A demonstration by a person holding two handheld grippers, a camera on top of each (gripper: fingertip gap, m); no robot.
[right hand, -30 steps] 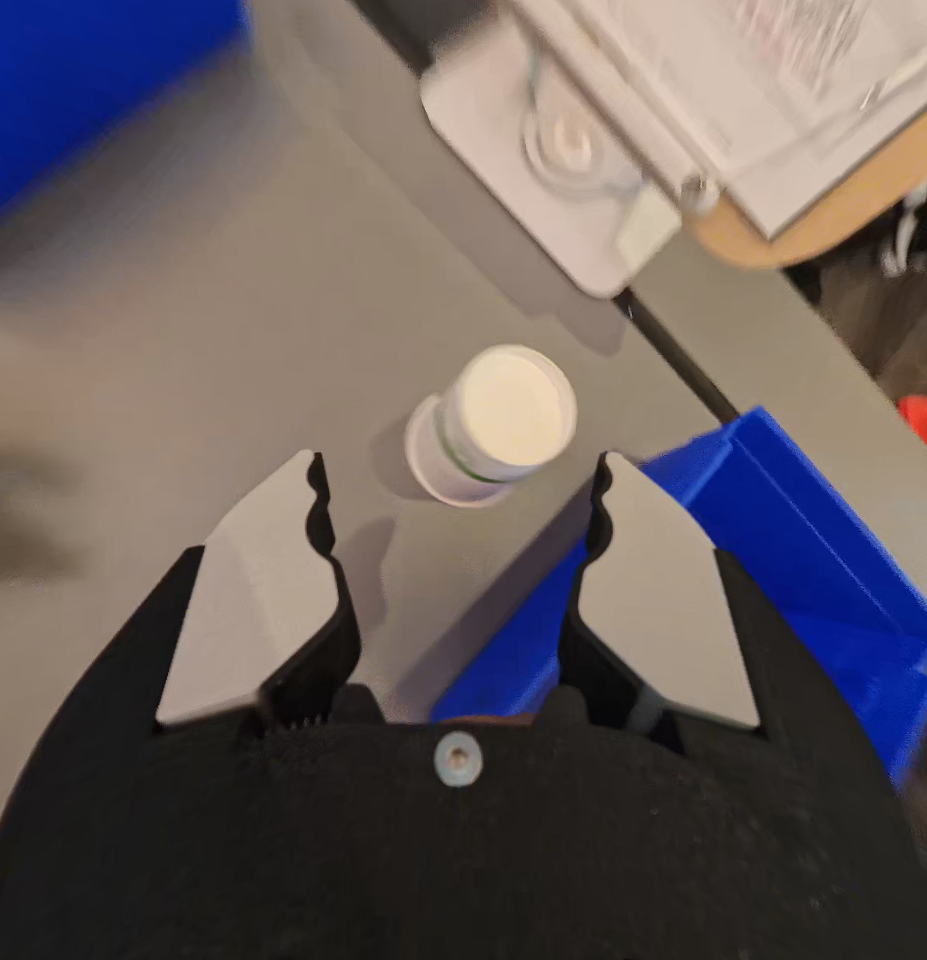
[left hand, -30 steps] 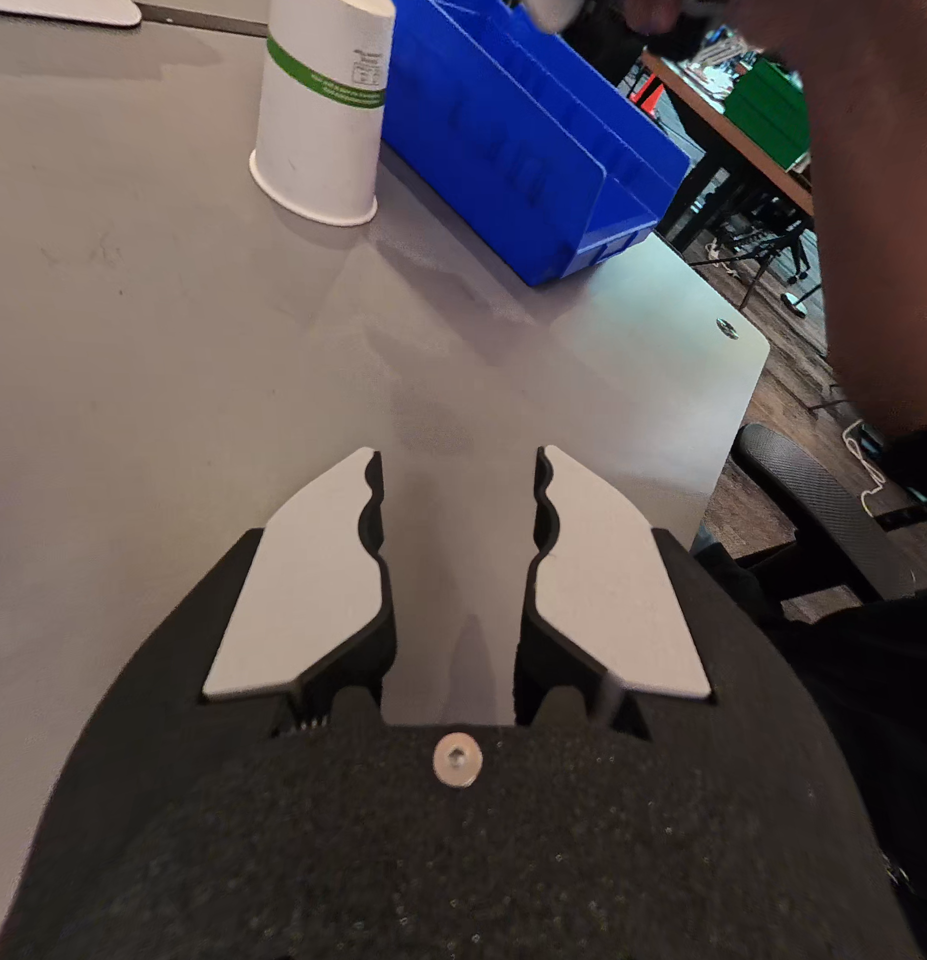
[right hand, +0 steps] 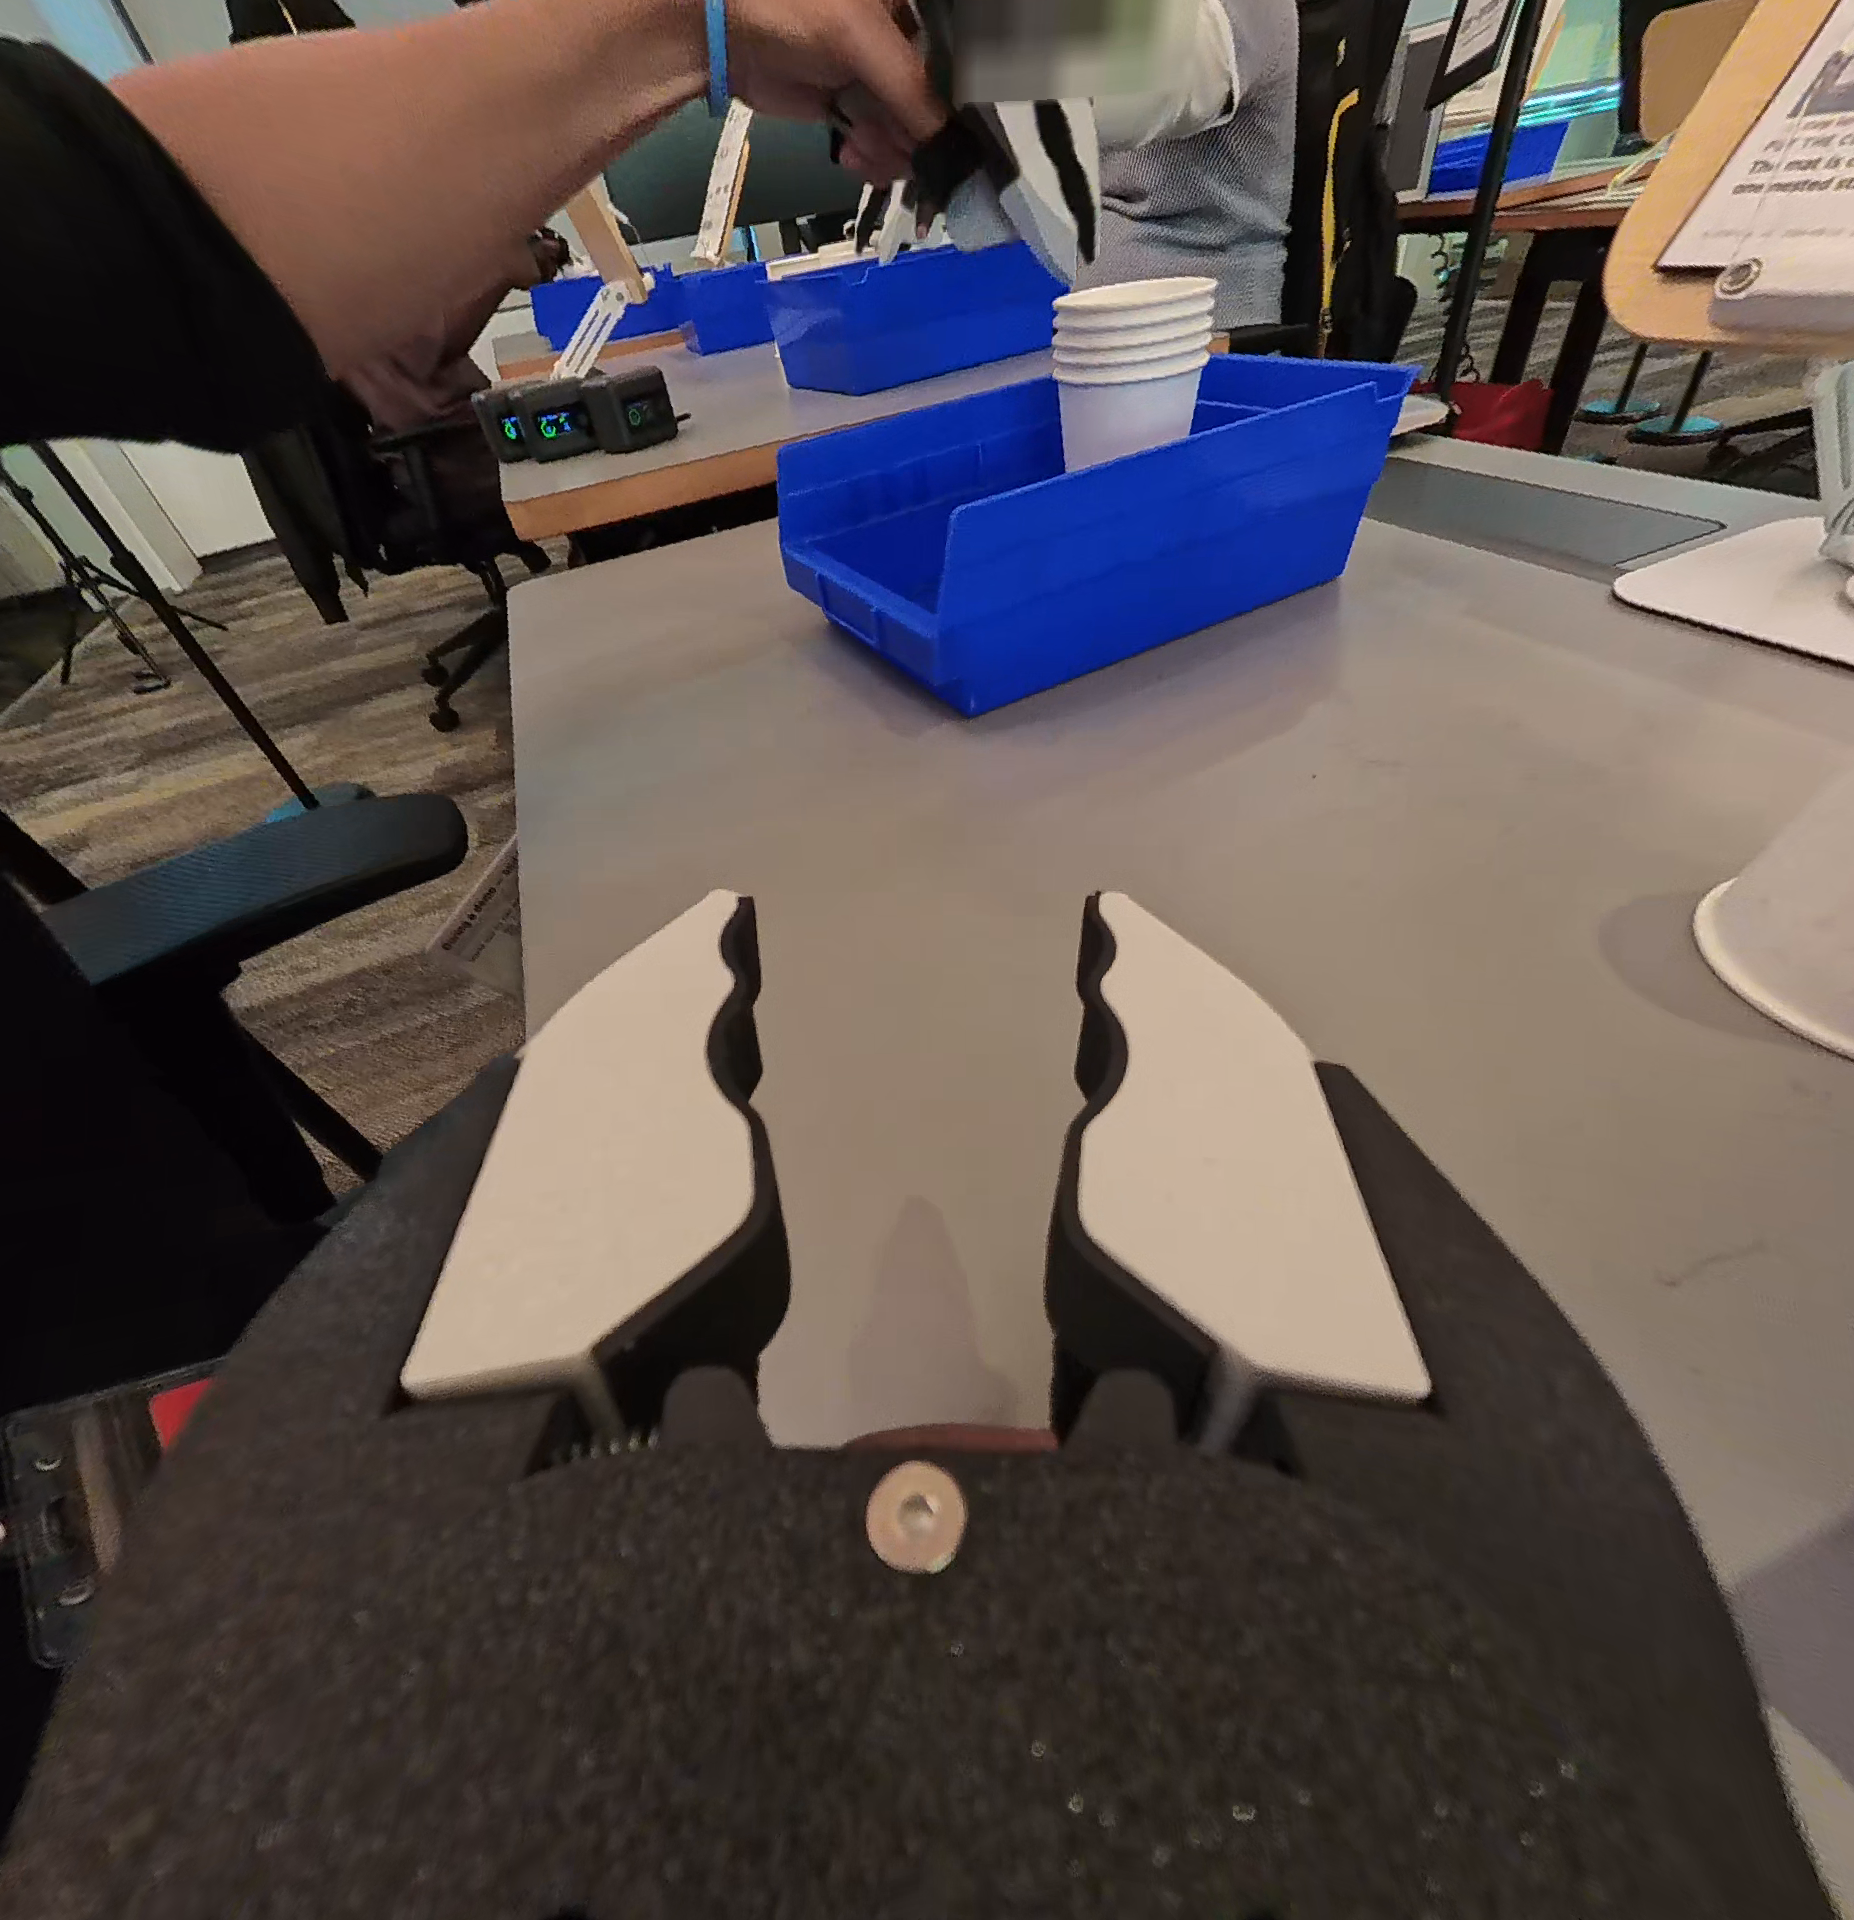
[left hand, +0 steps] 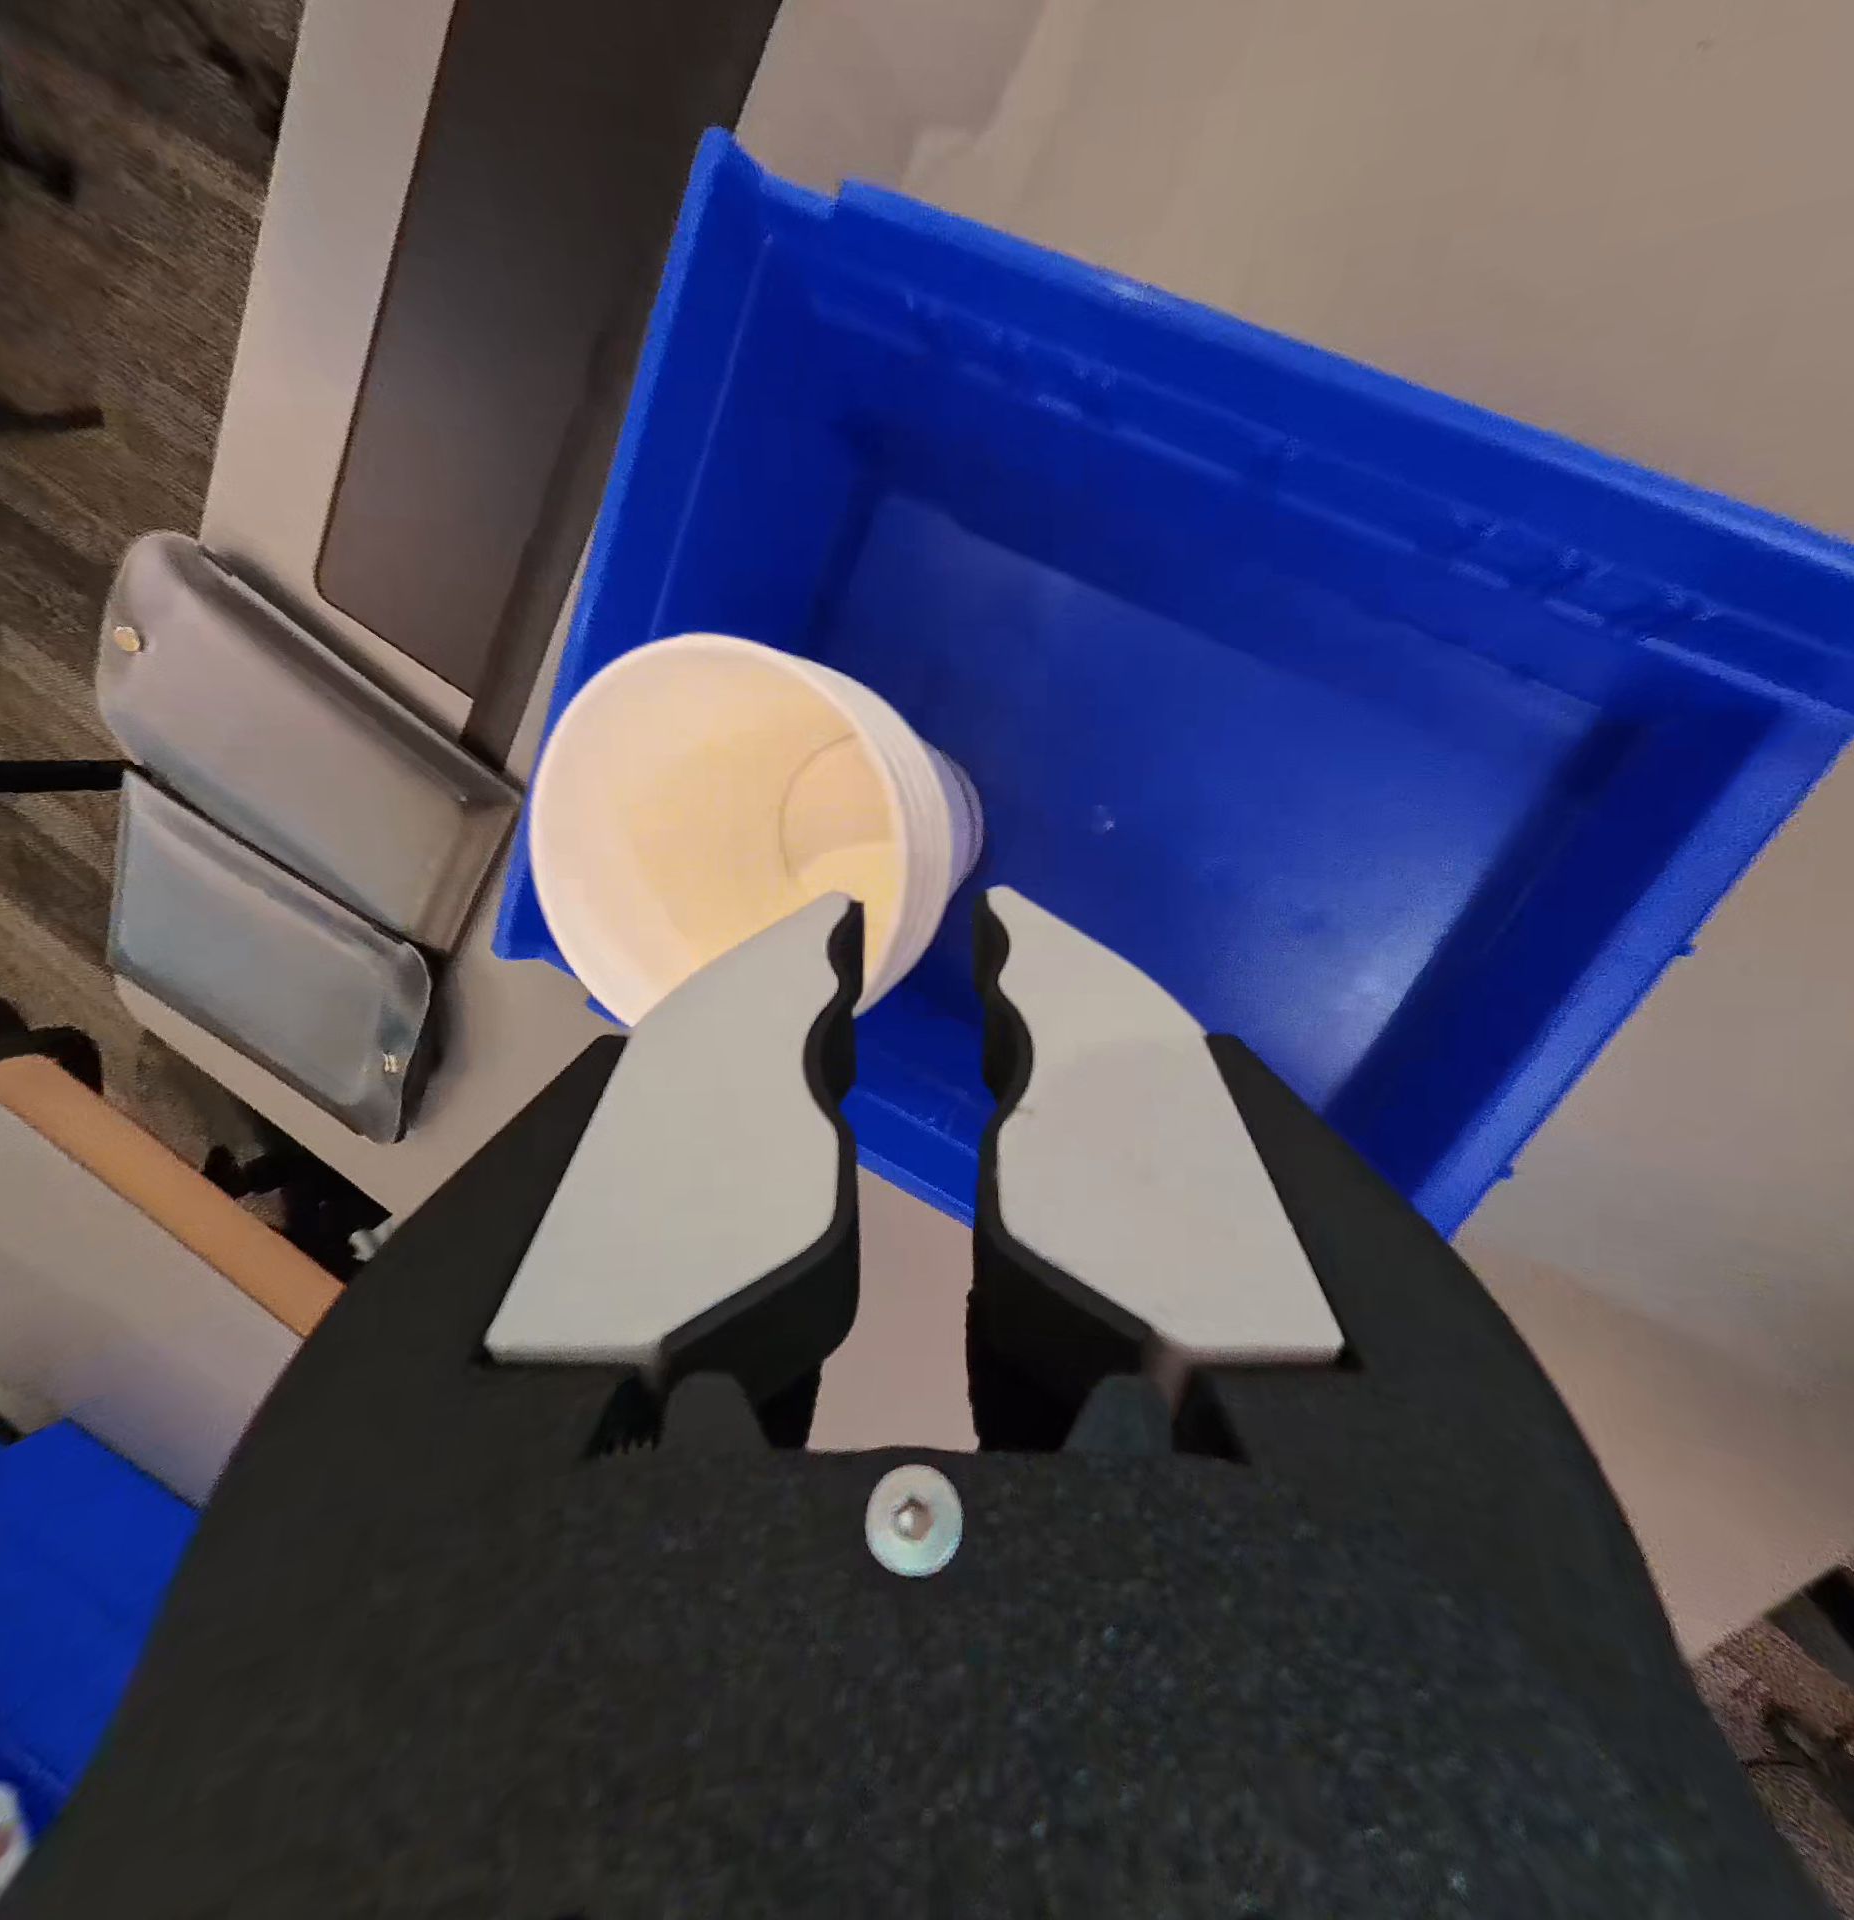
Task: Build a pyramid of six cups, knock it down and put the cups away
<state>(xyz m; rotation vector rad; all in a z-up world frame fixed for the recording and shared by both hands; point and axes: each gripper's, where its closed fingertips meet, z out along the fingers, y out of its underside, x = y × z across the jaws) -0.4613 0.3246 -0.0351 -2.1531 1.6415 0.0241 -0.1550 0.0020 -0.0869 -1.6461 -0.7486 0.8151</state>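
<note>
My left gripper (left hand: 915,909) is hovering over the blue bin (left hand: 1266,436), jaws parted by a narrow gap and holding nothing. The stack of nested cups (left hand: 736,821) is standing in the bin's far-left end, at eleven o'clock from the tips, its long axis upright and mouth facing up; the left fingertip (left hand: 798,956) is overlapping the rim, though I can't tell if it touches. My right gripper (right hand: 918,920) is waiting wide open and empty low over the grey table (right hand: 1318,831), with a single upside-down cup (right hand: 1806,914) at two o'clock. I judge the right gripper nearer that cup.
</note>
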